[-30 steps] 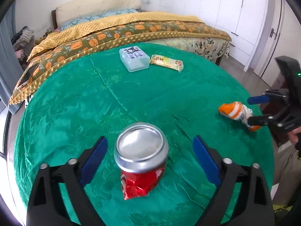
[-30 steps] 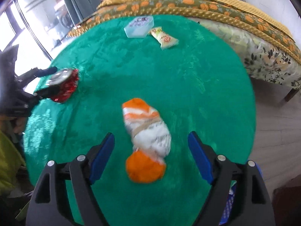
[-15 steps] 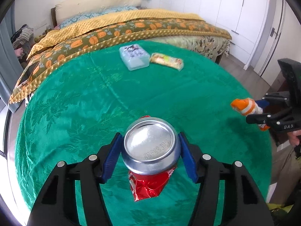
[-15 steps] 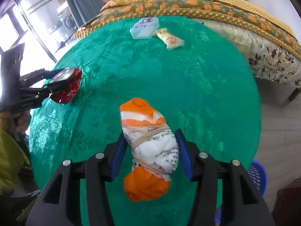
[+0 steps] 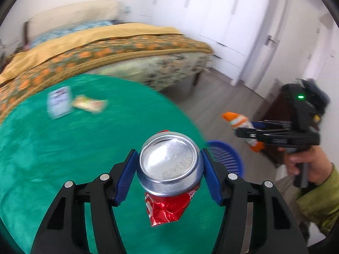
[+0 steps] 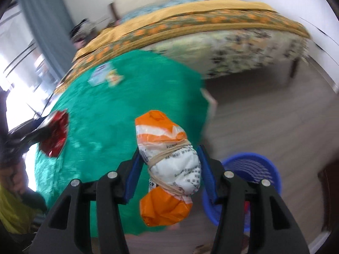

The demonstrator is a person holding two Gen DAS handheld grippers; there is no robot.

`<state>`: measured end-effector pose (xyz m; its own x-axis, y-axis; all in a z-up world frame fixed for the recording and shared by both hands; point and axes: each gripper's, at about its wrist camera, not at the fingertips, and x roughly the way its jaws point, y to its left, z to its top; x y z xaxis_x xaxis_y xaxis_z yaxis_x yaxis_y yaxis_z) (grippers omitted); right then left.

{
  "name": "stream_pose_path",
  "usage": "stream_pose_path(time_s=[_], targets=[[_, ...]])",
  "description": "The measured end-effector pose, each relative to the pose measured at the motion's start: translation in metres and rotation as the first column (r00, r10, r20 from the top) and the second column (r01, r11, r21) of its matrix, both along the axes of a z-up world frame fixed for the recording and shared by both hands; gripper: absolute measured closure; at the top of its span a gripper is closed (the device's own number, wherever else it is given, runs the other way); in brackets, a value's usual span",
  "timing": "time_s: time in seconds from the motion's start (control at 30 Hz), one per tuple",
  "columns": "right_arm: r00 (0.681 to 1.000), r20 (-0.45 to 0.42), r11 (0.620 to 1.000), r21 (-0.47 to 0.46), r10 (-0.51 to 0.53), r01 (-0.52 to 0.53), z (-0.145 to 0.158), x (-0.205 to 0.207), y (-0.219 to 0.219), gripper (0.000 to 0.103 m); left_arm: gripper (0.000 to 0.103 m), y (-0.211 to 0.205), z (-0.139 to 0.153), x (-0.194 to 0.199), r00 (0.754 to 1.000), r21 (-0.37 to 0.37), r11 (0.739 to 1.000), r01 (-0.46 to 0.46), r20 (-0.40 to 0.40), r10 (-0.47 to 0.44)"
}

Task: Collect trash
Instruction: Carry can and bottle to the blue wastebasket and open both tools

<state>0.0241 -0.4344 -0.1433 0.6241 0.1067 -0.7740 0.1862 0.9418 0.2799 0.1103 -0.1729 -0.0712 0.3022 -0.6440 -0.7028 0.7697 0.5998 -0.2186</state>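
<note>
My left gripper (image 5: 169,175) is shut on a crushed red can (image 5: 169,182), held silver end up above the near edge of the green round table (image 5: 53,148). My right gripper (image 6: 169,173) is shut on an orange-and-white bundled bag (image 6: 167,165) tied with rubber bands, lifted off the table's right side. In the left wrist view that bundled bag (image 5: 237,120) hangs over the floor in the right gripper (image 5: 243,131). In the right wrist view the can (image 6: 54,135) shows at far left. A blue basket (image 6: 250,169) stands on the floor under the right gripper; the same basket (image 5: 224,156) lies just past the can.
A clear plastic box (image 5: 59,101) and a snack packet (image 5: 89,105) lie on the table's far side. A bed (image 5: 106,48) with an orange patterned cover stands behind. White wardrobes (image 5: 211,17) and wooden floor (image 6: 264,116) lie to the right. A person's hand (image 5: 305,165) holds the right gripper.
Both grippers closed on their items, the left on the can and the right on the bag, lifted them off the table and swung right towards the blue basket on the floor.
</note>
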Motion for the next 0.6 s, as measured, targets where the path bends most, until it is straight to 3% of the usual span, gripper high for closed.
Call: stream_pose_path(time_s=[0.23, 0.43, 0.6], targets=[[0.983, -0.055, 0.985, -0.017, -0.174, 0.174, -0.041, -0.043, -0.076, 0.052, 0.043, -0.122, -0.026, -0.05, 0.986, 0.024, 0.987, 0.16, -0.05, -0.158], [0.951, -0.111, 0.956, 0.022, -0.288, 0.292, -0.087, -0.067, -0.123, 0.052, 0.043, -0.198, -0.072, -0.068, 0.973, 0.075, 0.975, 0.209, -0.113, -0.2], [0.938, -0.122, 0.941, 0.062, -0.324, 0.333, -0.1, -0.077, -0.143, 0.052, 0.043, -0.241, -0.107, -0.069, 0.969, 0.1, 0.971, 0.216, -0.145, -0.2]])
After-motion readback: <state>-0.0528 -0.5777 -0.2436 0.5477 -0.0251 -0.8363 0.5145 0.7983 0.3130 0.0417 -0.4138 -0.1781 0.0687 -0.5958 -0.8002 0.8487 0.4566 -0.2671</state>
